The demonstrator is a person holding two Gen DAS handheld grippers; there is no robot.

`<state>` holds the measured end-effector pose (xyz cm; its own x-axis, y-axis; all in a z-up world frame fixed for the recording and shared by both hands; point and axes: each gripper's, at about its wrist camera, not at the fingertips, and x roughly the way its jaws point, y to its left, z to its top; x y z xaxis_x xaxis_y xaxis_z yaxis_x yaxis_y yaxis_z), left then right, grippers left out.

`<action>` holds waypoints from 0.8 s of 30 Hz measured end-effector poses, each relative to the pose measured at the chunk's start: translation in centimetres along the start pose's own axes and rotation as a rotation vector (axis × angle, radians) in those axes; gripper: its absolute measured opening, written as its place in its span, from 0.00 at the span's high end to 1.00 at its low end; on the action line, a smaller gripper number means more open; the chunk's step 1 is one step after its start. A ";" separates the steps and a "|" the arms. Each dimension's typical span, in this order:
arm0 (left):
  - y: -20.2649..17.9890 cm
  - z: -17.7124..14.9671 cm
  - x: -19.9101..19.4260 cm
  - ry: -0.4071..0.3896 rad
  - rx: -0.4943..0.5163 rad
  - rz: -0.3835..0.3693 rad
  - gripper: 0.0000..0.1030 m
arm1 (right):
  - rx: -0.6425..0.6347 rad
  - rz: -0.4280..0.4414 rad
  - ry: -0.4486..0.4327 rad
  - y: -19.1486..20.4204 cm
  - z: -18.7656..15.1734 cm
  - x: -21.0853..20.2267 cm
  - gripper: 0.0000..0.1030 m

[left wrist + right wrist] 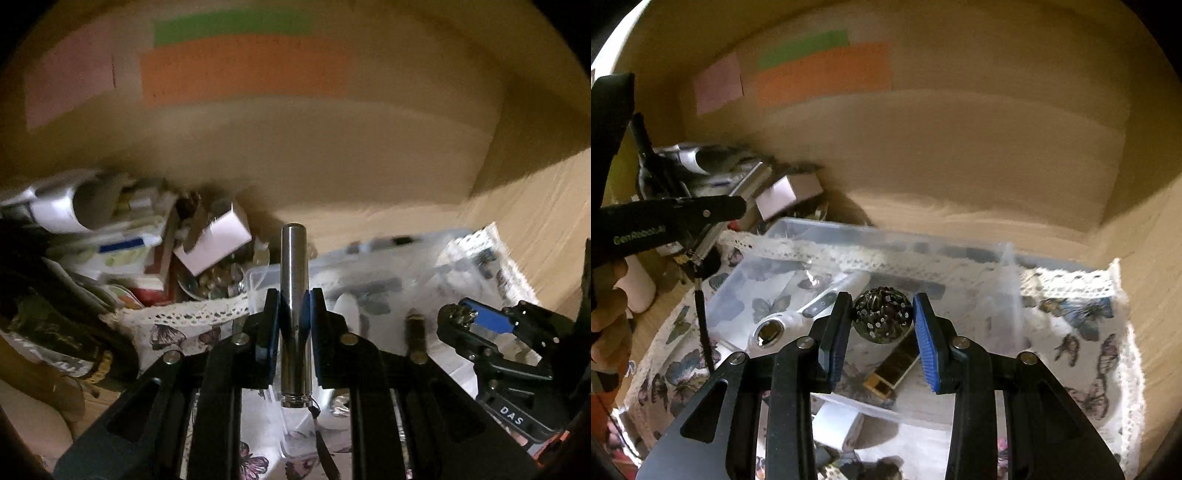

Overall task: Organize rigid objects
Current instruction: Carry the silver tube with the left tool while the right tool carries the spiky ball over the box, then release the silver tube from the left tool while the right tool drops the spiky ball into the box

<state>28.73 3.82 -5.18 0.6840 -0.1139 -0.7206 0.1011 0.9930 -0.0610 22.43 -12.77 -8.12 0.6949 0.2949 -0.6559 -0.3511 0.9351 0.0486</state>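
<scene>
My left gripper [294, 314] is shut on a shiny metal cylinder [294, 295] with a cord at its near end, held above the butterfly cloth [177, 332]. It also shows in the right wrist view [698, 236] at the left. My right gripper [882, 317] has an ornate dark metal ball [882, 314] between its blue pads; the left pad touches it, a small gap shows at the right pad. It hangs over a clear plastic box [798, 229] holding a white flashlight [775, 328] and a gold-and-black lighter [894, 365]. The right gripper also shows in the left wrist view [476, 321].
A pile of boxes, papers and a bowl of glass pebbles [218, 280] fills the back left corner. Cardboard walls [960, 147] with pink, green and orange labels enclose the space. A lace-edged butterfly cloth [1082, 314] lies under the box.
</scene>
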 end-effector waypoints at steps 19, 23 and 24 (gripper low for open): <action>-0.9 -1.8 3.3 0.136 0.054 -0.028 0.86 | -0.037 0.007 0.107 1.5 -0.9 3.6 0.69; -1.3 -1.9 1.3 0.099 0.074 -0.018 0.86 | -0.050 0.006 0.092 1.7 -0.7 2.3 0.69; -1.4 -1.9 0.8 0.089 0.077 -0.016 0.86 | -0.052 0.005 0.086 1.8 -0.6 2.1 0.69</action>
<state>27.77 2.36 -6.98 0.6151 -0.1233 -0.7787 0.1691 0.9853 -0.0224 22.92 -10.62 -9.89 0.6373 0.2791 -0.7183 -0.3877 0.9217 0.0142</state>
